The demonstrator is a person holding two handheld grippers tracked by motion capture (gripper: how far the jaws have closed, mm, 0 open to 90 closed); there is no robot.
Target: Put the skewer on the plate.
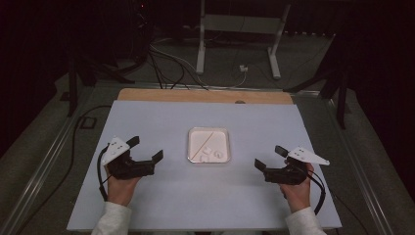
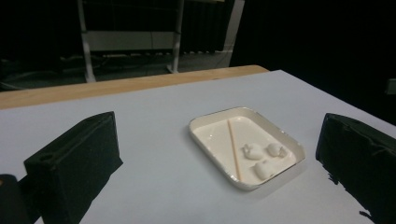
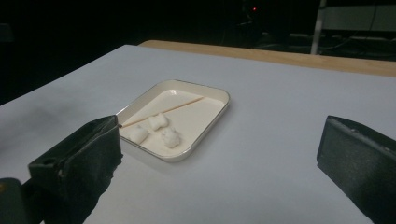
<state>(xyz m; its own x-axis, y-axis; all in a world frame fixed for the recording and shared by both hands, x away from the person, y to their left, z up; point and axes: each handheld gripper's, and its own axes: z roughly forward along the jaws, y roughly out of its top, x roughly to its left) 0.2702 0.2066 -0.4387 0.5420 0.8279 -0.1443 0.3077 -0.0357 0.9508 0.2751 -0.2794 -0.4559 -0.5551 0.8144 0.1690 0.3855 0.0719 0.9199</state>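
Table: white sheet (image 1: 205, 196) was lit, room dark
Tray (image 1: 226, 133): was flanked by both grippers
Left gripper (image 1: 146, 148): held apart
Right gripper (image 1: 269, 157): held apart

Left gripper (image 1: 145, 148) and right gripper (image 1: 268, 157) rest low (jaws spread).

I can read no text, label, brand, number or sign anywhere here. My left gripper (image 1: 145, 149) and my right gripper (image 1: 268, 157) carry no lettering that I can make out on their black jaws or on their grey plates. The white tray (image 1: 192, 133) between them is plain along its rim and inside, and the thin stick (image 2: 233, 148) and the 3 small white pieces (image 3: 159, 129) lying in it bear no marks. The pale table cover (image 1: 161, 196) is unprinted, and the dark background past the table is too dim to read.
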